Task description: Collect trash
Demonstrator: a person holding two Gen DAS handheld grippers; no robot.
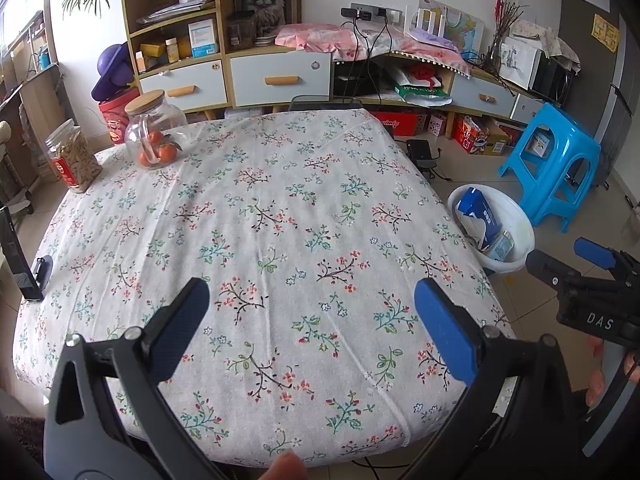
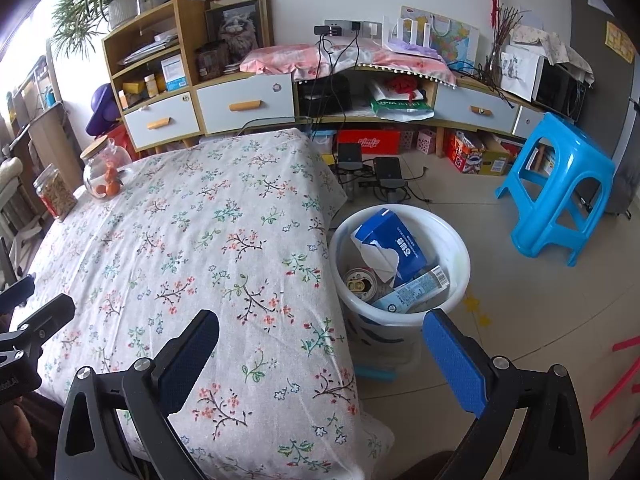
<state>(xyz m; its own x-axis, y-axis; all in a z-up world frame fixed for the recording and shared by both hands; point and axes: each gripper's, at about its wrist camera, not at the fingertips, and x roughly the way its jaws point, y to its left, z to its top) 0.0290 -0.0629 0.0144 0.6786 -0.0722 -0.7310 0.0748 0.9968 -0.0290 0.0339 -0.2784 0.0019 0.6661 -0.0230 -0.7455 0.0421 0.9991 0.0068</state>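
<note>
You get bright, even daylight from the window point(image 1: 16, 4) at far left, blown out w/ glare. Shadows soft. Strong fisheye bend + dark vignette at corners. Center sharp; edges slightly smeared.

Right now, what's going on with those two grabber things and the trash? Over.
Left tool open, empty. Right tool open, empty. Blue carton, can and tube in white bin beside table. Nothing in the way.

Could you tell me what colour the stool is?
Bright blue stool; right wrist view shows it best.
</note>
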